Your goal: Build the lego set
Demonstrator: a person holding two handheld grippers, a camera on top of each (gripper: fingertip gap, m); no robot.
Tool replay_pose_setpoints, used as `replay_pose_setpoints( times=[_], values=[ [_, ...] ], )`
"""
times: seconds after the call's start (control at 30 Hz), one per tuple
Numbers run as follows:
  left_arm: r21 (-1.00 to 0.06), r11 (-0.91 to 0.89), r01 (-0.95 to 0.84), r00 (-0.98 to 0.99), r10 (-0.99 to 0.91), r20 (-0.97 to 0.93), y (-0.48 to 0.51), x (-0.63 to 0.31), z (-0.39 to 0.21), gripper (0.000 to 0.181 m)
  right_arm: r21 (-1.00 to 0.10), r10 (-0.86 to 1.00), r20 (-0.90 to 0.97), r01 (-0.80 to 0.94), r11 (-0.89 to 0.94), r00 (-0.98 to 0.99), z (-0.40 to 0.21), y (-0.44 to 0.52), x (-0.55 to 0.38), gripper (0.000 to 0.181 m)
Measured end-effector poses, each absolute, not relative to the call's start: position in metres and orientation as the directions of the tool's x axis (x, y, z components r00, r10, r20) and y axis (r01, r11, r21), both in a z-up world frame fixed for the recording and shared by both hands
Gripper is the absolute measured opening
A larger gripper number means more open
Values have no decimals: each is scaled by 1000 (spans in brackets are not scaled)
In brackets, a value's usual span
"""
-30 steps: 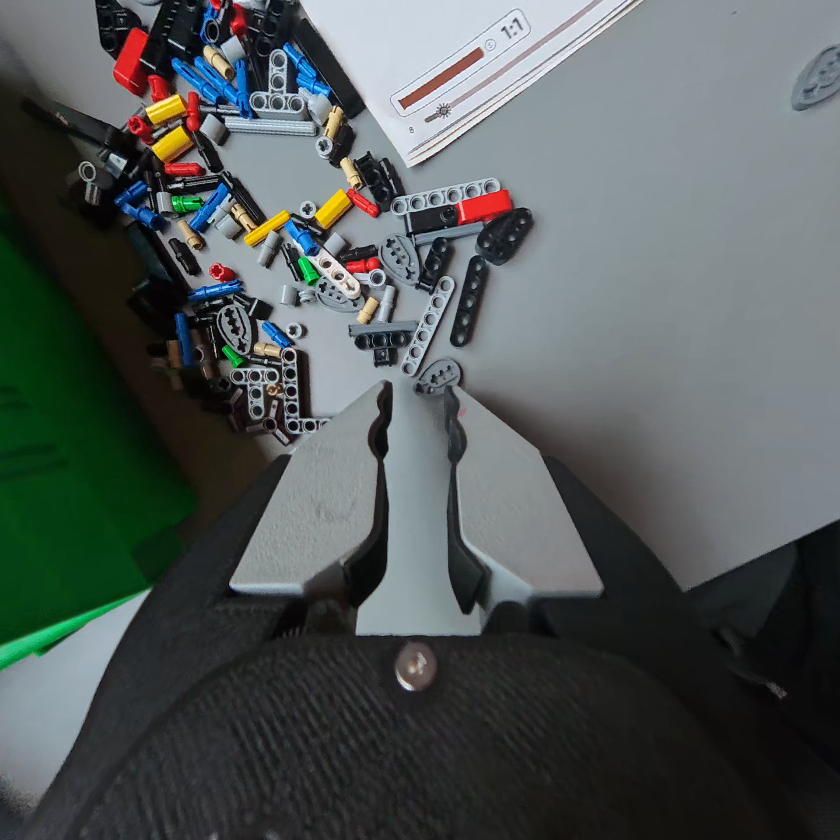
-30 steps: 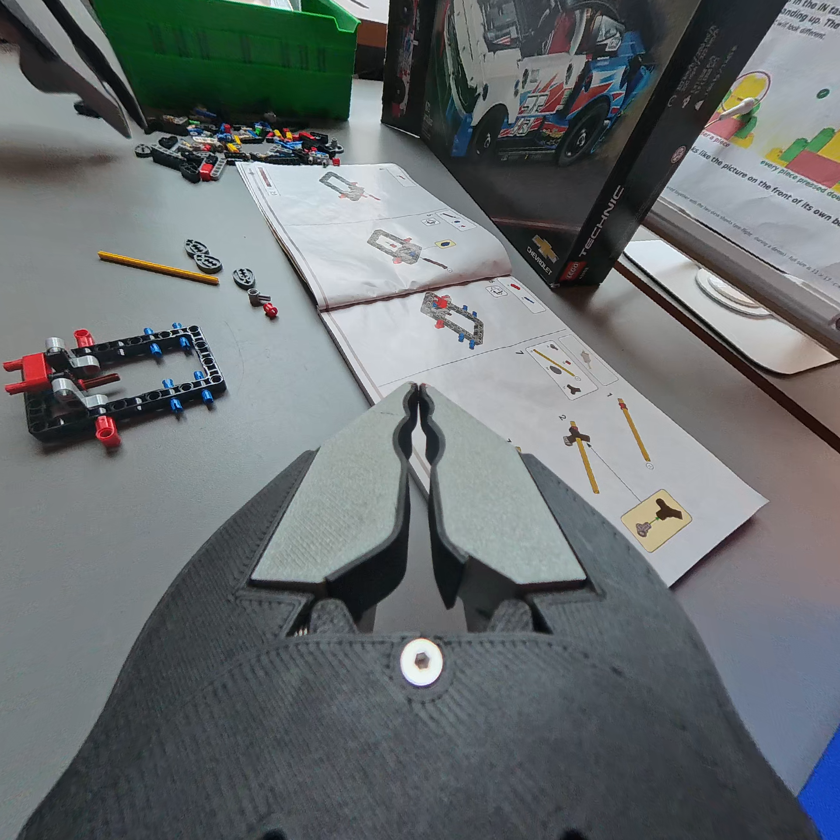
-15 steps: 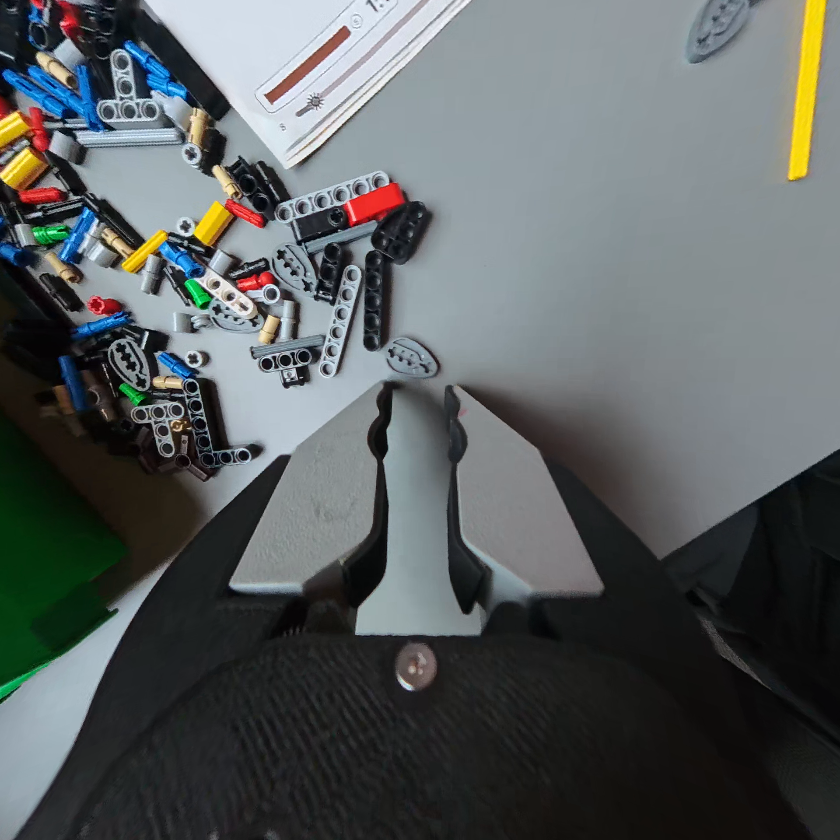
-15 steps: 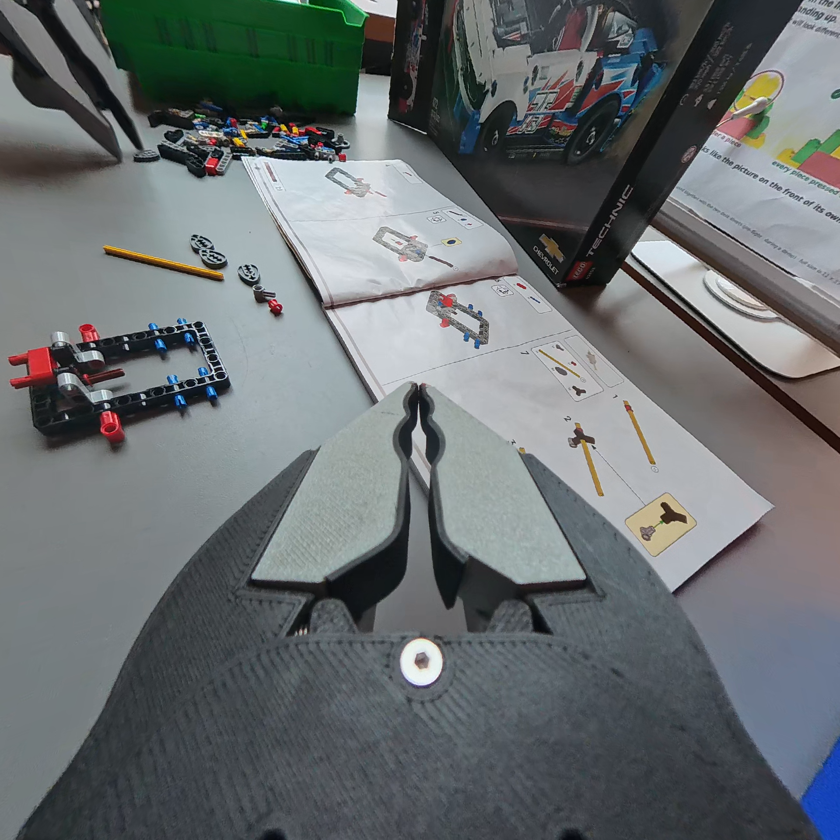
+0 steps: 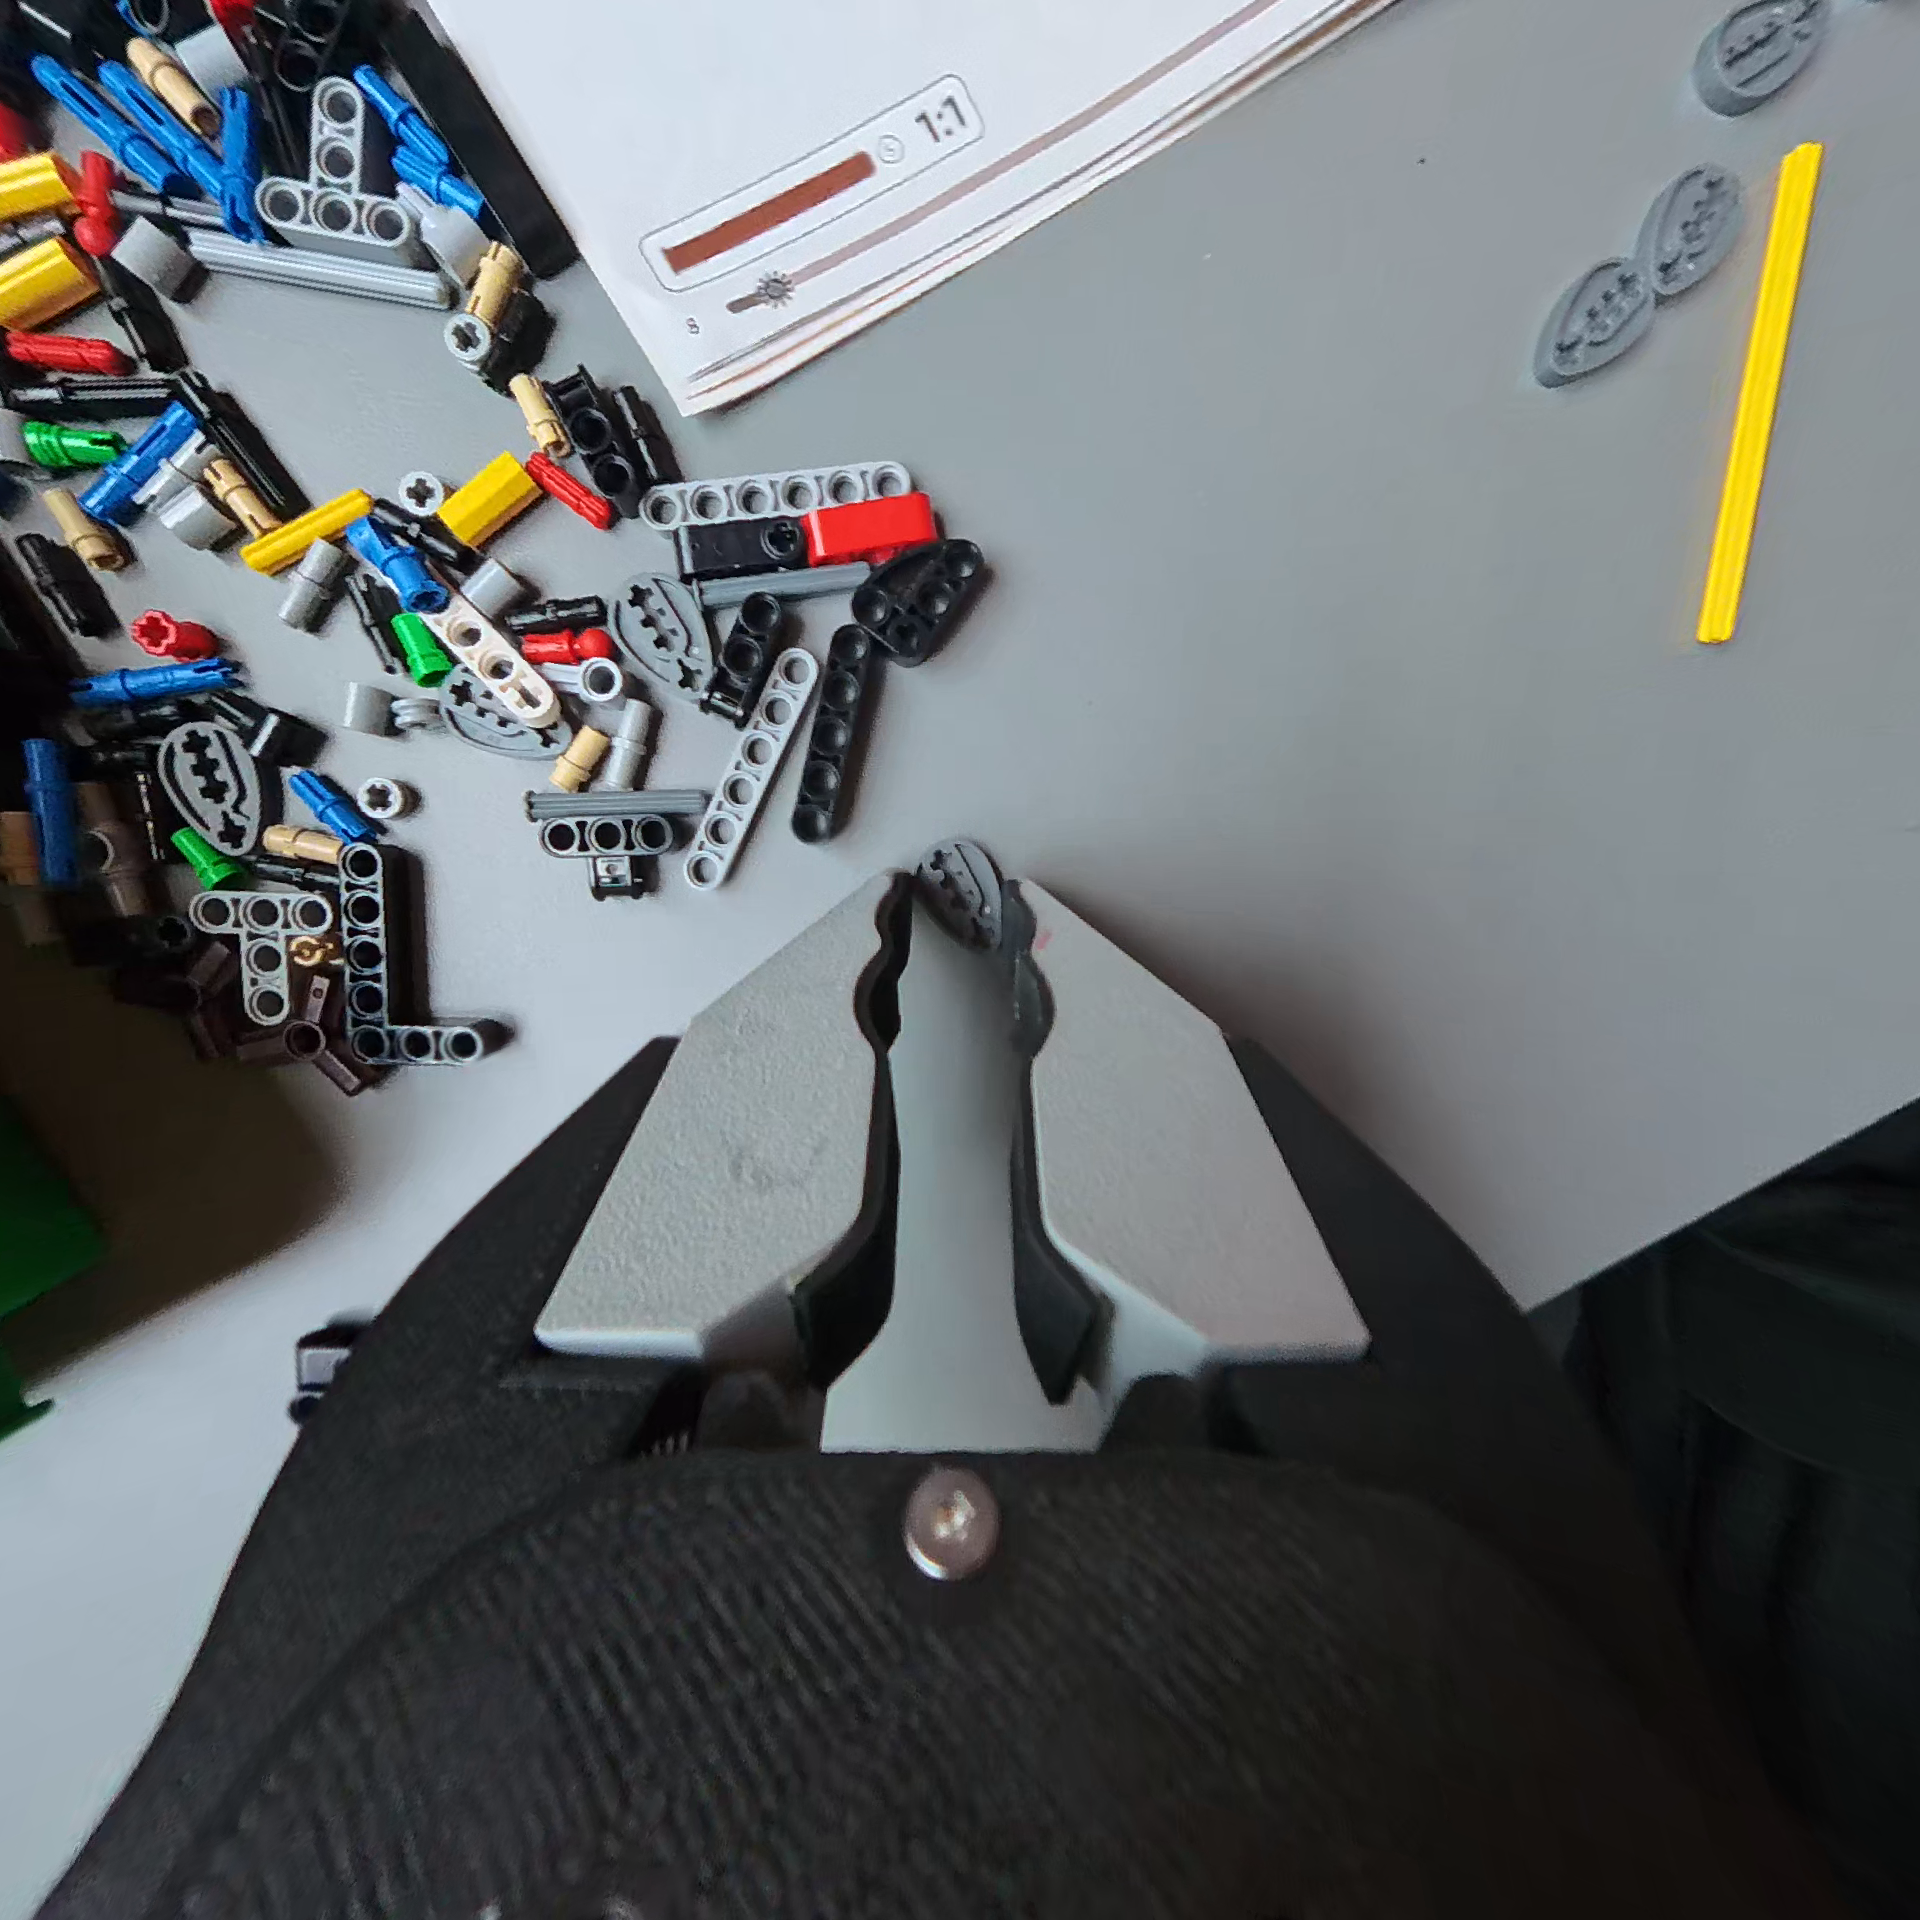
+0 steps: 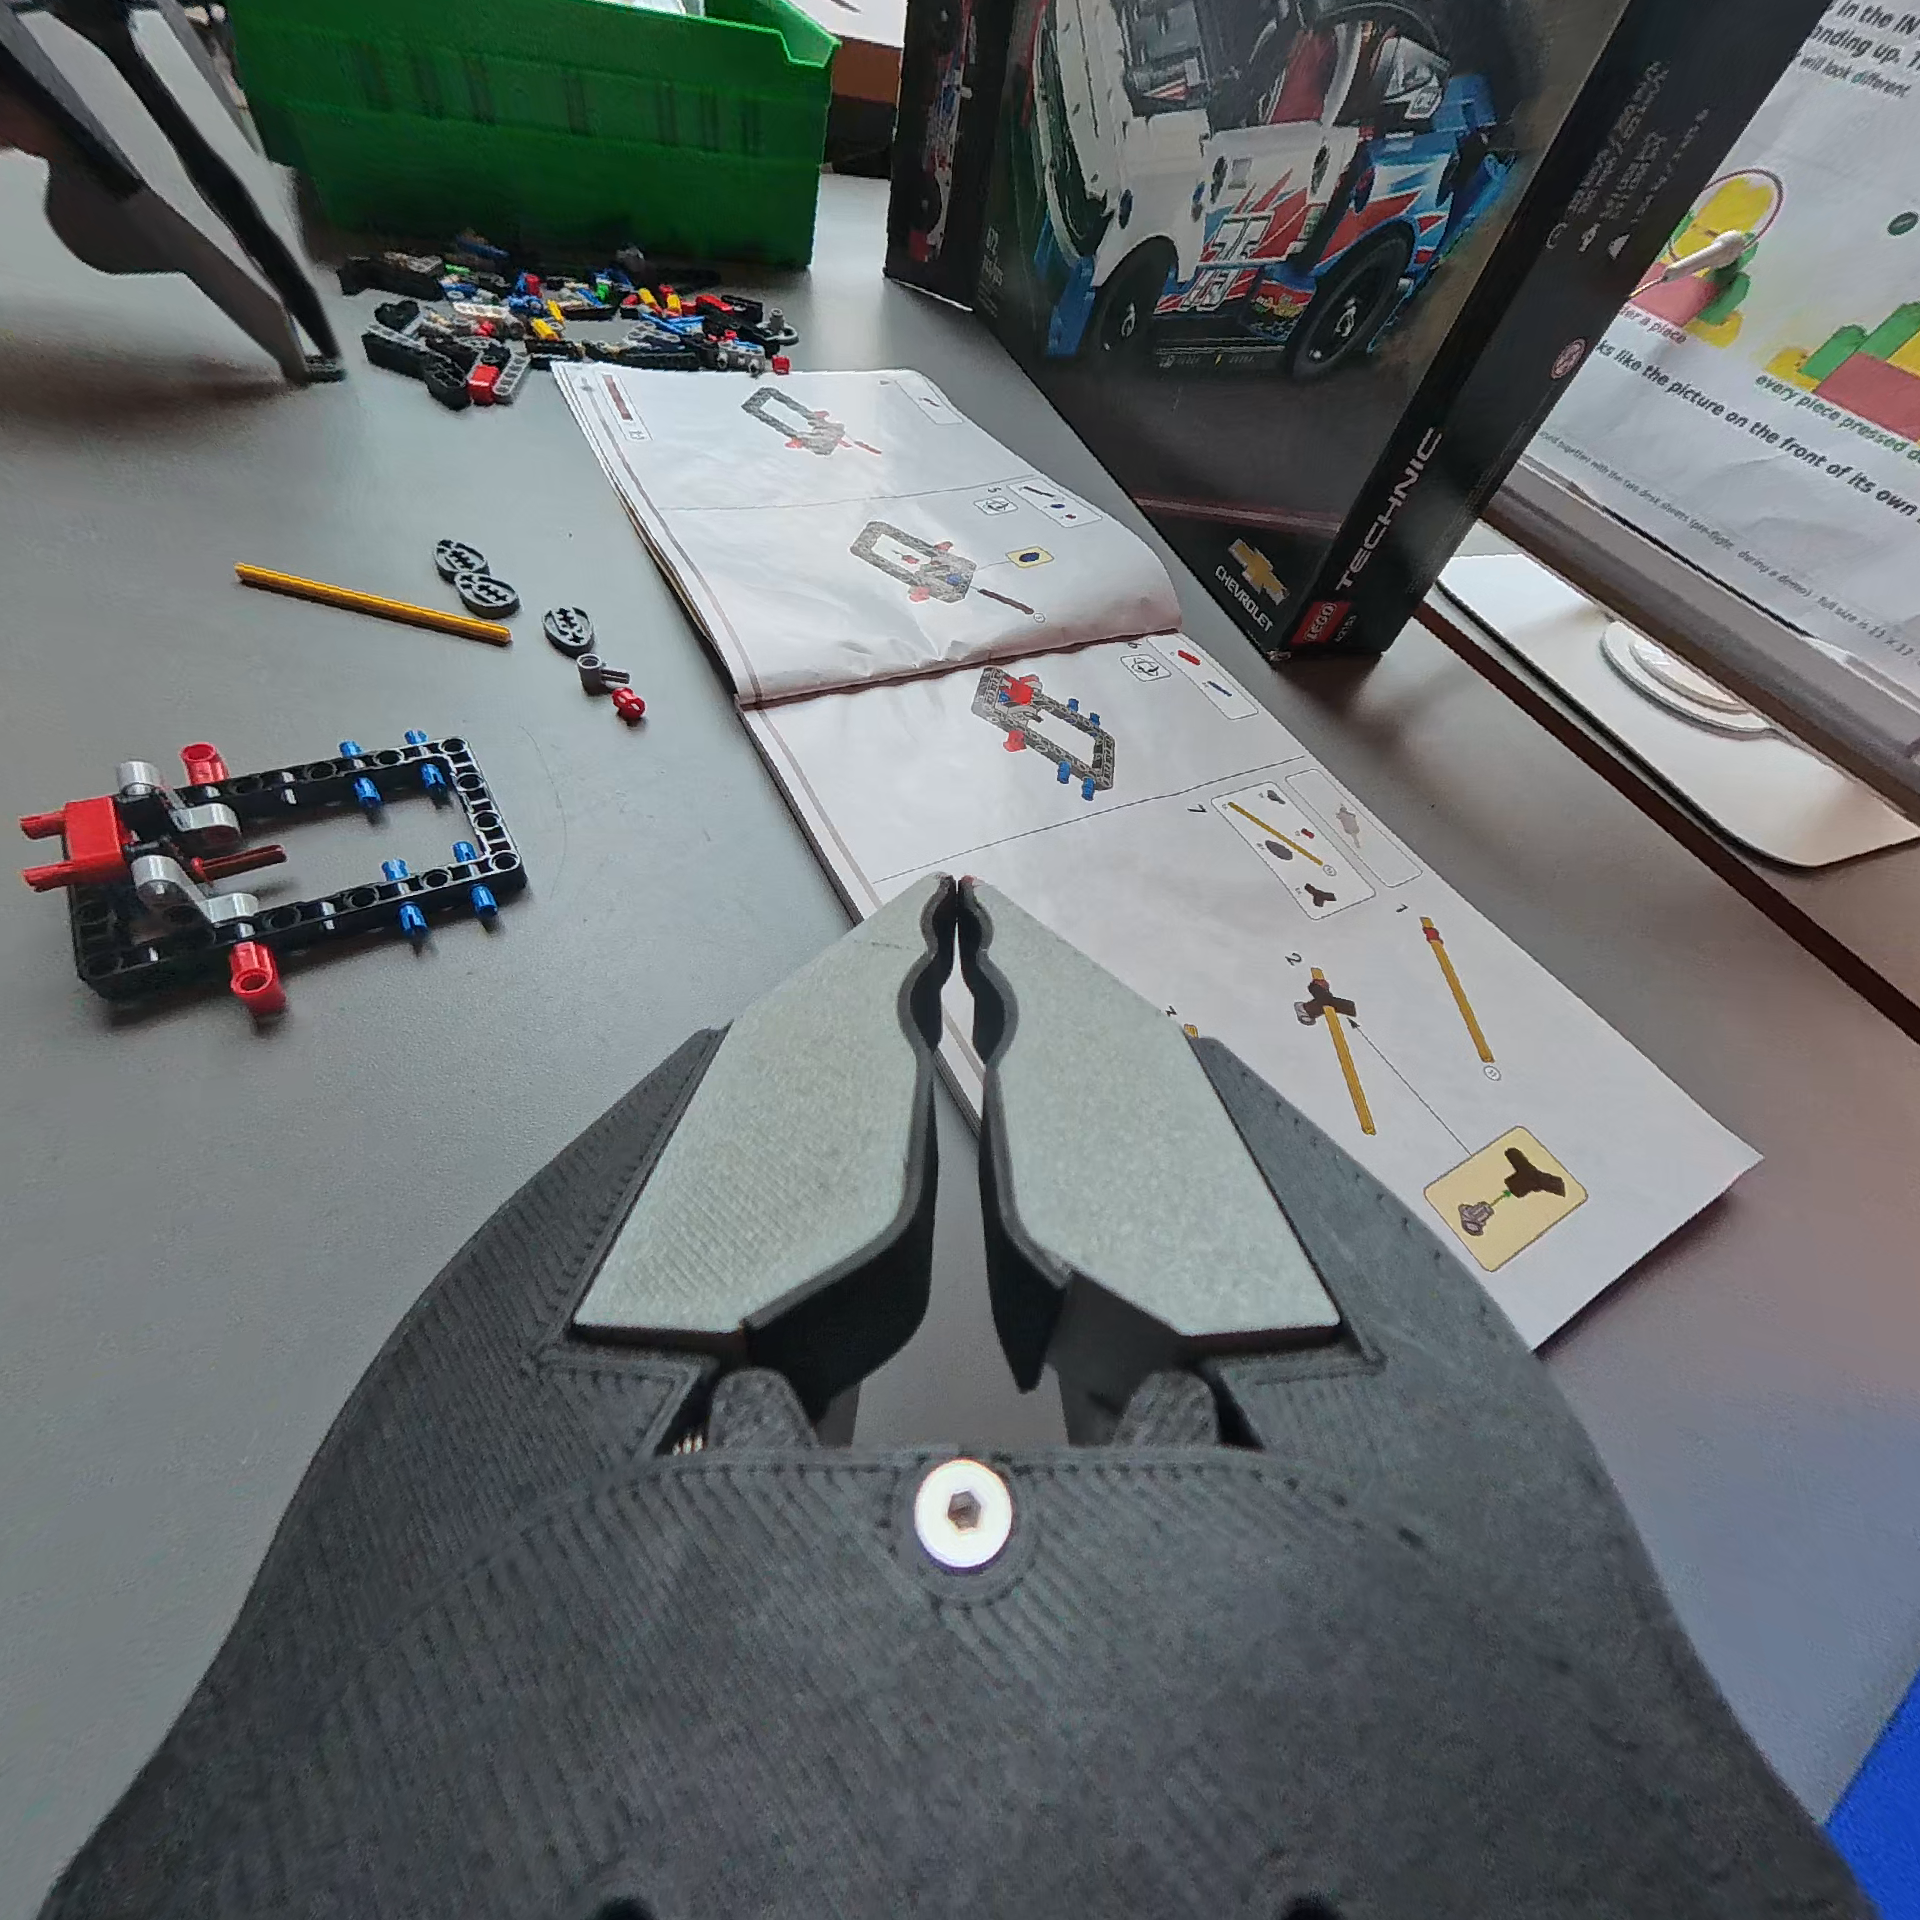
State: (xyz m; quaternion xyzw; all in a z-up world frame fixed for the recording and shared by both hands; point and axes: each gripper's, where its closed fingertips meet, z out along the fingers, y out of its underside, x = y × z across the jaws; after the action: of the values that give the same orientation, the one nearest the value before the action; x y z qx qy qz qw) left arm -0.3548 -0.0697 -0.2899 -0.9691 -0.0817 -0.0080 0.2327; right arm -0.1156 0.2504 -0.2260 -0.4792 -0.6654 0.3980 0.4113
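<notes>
The lego set lies in parts on the grey table: a loose pile by the green bin, and a black frame well apart from it. The left gripper points down at the pile's edge, jaws parted, a grey oval piece between its tips; whether they pinch it I cannot tell. The right gripper hangs closed and empty over the open booklet, bare table to its left.

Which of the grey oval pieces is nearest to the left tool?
The grey oval piece between the left tool's tips; the other ovals lie in the pile or beside the yellow axle.
</notes>
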Motion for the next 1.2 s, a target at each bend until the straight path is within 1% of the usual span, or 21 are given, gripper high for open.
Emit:
replay_pose_setpoints(
  times=[0.13, 0.23, 0.4, 0.57, 0.67, 0.77, 0.93, 1.0, 1.1, 1.17, 1.2],
  values=[
    [-468, -876, 118, 993, 112, 42, -60, -335, -290, 15, -923, 965, 164, 315, 223, -203, -227, 251, -116, 0],
    [-494, -866, 79, 996, 53, 67, -32, -310, -290, 15, -922, 965, 167, 313, 226, -203, -227, 250, -116, 0],
    [-505, -862, -45, 996, -75, 40, 11, -265, -291, 15, -925, 967, 165, 311, 220, -194, -226, 253, -115, 0],
    [-532, -844, -62, 991, -115, 66, 32, -245, -291, 15, -926, 967, 161, 308, 216, -196, -225, 253, -115, 0],
    [-548, -834, -61, 993, -108, 53, 29, -251, -284, 20, -928, 967, 163, 303, 218, -194, -224, 253, -115, 0],
    [-598, -800, -37, 998, -62, 21, 15, -278, -260, 24, -932, 970, 159, 296, 209, -185, -223, 255, -115, 0],
    [-756, -655, -14, 976, 156, -153, -17, -364, -187, 26, -946, 978, 148, 266, 184, -149, -216, 259, -119, 0],
    [-812, -584, -21, 974, 170, -148, -15, -379, -166, 36, -952, 982, 133, 258, 164, -133, -214, 259, -124, 4],
    [-862, -506, -12, 995, 78, -60, 17, -368, -161, 50, -956, 989, 90, 268, 119, -118, -218, 256, -137, 19],
    [-891, -451, -55, 997, 17, -70, 47, -357, -162, 49, -959, 992, 52, 271, 82, -117, -220, 251, -147, 31],
    [-906, -418, -66, 997, 13, -79, 63, -355, -163, 41, -960, 993, 44, 270, 73, -114, -220, 248, -152, 36]
  ],
)
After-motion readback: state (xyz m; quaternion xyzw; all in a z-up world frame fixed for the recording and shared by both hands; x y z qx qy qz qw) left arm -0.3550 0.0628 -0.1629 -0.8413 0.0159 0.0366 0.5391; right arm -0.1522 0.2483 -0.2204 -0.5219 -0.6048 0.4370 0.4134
